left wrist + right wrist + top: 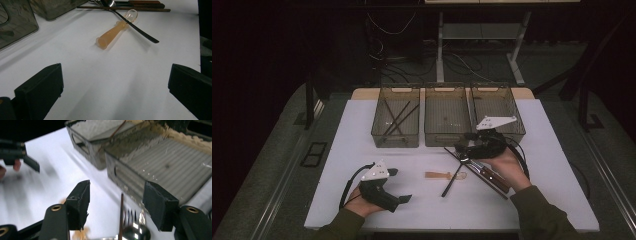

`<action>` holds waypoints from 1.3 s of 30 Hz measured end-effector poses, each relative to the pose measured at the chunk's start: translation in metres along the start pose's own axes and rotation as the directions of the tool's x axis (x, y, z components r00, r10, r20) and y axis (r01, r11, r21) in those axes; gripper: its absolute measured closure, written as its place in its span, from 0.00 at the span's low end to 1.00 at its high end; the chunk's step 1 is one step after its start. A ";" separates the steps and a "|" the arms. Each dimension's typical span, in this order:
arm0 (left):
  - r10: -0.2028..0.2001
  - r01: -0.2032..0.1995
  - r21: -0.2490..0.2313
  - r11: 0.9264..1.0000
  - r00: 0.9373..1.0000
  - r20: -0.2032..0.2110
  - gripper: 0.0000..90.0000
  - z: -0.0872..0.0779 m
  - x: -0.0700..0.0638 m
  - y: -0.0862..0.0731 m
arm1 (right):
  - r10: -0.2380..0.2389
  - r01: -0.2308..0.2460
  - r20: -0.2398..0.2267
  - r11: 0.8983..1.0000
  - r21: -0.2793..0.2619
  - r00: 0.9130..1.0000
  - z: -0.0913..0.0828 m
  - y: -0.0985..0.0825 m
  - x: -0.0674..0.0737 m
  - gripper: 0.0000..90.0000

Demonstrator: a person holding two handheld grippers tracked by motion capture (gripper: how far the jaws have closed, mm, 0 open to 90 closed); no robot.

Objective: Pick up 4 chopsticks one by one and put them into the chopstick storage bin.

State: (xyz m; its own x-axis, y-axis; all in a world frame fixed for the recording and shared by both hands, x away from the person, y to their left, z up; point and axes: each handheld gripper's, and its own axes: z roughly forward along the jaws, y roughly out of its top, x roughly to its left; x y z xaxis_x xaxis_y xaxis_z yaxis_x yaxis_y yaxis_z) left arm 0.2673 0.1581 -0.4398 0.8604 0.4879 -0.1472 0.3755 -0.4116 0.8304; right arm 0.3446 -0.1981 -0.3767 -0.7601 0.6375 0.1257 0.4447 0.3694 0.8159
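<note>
Nearest you on the left, your left gripper (398,186) rests low over the white table (362,125) with its jaws spread wide and nothing between them. Just beyond it, toward the middle, the orange spoon (115,29) lies flat on the table, its clear bowl tucked under the handle of a black spoon (136,27) that crosses it. To the right of these, your right gripper (463,145) hovers over the pile of cutlery, jaws apart and holding nothing; in the right gripper view a fork (133,225) and a thin brown chopstick (121,215) lie below the gap between them. Farther off stand three smoky trays in a row: the left tray (382,131) holds dark chopsticks, and the middle tray (447,137) and right tray (517,125) sit beside it.
</note>
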 end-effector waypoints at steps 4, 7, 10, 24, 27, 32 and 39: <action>0.012 -0.012 0.007 1.000 1.000 0.001 0.00 0.000 0.002 0.000 | -0.008 0.008 0.001 1.000 0.029 1.000 -0.007 -0.017 0.002 0.45; 0.005 -0.005 0.007 1.000 1.000 0.000 0.00 0.000 0.001 0.000 | -0.003 0.003 0.000 0.999 0.047 1.000 -0.012 -0.033 0.002 0.46; 0.006 -0.006 0.008 1.000 1.000 -0.001 0.00 0.000 0.001 0.000 | 0.010 -0.010 0.003 0.997 0.078 1.000 -0.016 -0.047 0.002 0.47; 0.009 -0.009 0.005 1.000 1.000 0.003 0.00 0.000 0.000 0.000 | 0.014 -0.020 0.036 0.984 0.176 0.999 -0.031 -0.086 0.006 0.73; 0.010 -0.010 0.005 1.000 1.000 0.005 0.00 0.000 0.000 0.000 | 0.013 -0.021 0.046 0.981 0.194 0.999 -0.029 -0.087 0.004 0.80; 0.010 -0.010 0.003 1.000 1.000 0.009 0.00 0.000 0.000 0.000 | -0.009 -0.002 0.048 0.975 0.223 0.999 -0.025 -0.089 0.003 0.85; 0.011 -0.011 0.002 1.000 1.000 0.014 0.00 0.000 0.000 0.000 | -0.016 0.004 0.050 0.971 0.239 0.999 -0.022 -0.090 0.003 0.86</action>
State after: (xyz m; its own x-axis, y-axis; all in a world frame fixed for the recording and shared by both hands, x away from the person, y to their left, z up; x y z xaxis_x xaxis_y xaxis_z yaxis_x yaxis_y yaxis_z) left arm 0.2672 0.1580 -0.4393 0.8693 0.4723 -0.1456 0.3666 -0.4188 0.8307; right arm 0.2917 -0.2439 -0.4374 -0.7425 0.6645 0.0839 0.5423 0.5230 0.6575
